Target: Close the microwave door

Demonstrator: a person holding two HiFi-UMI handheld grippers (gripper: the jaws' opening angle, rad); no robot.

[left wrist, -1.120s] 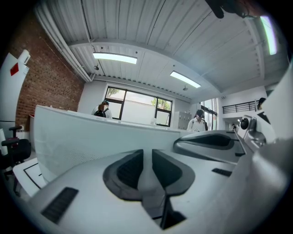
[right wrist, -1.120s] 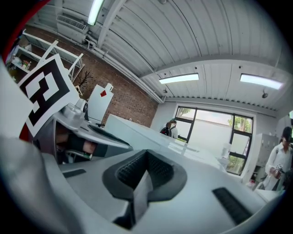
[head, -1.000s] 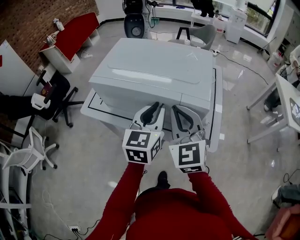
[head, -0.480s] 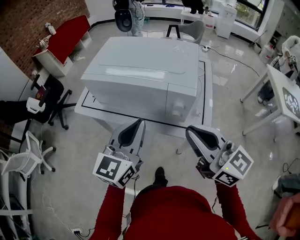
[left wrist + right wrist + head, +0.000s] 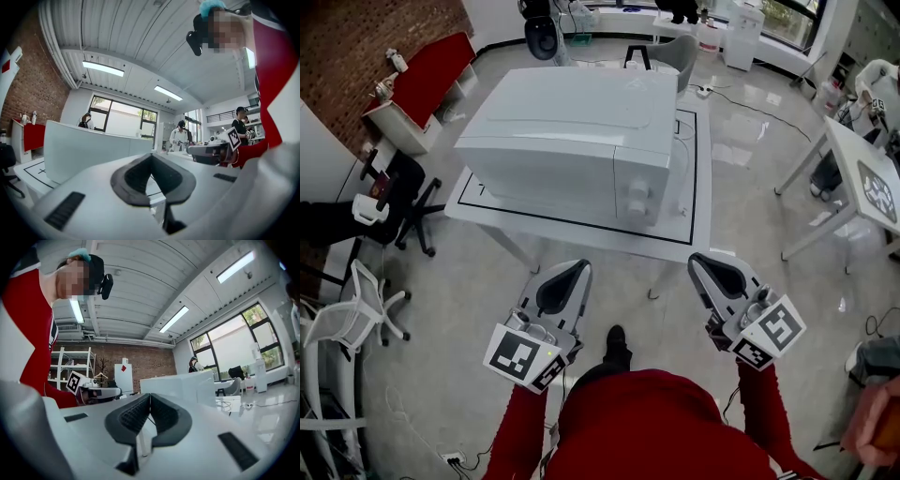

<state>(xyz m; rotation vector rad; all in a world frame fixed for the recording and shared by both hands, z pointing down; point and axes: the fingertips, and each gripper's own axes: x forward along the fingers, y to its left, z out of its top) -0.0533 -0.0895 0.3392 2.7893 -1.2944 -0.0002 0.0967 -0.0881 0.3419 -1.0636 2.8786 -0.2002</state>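
Starting nearest, the left claw [image 5: 574, 270] and the right claw [image 5: 709, 262] are held low in front of the red sleeves [image 5: 525, 422], over bare floor [image 5: 478, 281] and well apart from each other. Each is seen with its jaws pressed together and nothing between them, as both gripper views confirm. A second ago both were set side by side against the microwave front. They have since been drawn back toward the body and spread apart, so that nothing is touched any longer.

Beyond them the bench [image 5: 581, 236] is met, and on it the microwave [image 5: 572, 112] stands inside a black outline [image 5: 544, 217]. Its door [image 5: 534, 173] is seen flush with the front, beside the panel [image 5: 649, 178] with two knobs [image 5: 636, 192], and no gap is shown along its edge. The door is therefore judged to be shut already, and the withdrawal is read as the end of the push rather than a pause in it. Farther off, chairs [image 5: 358, 314] are seen.
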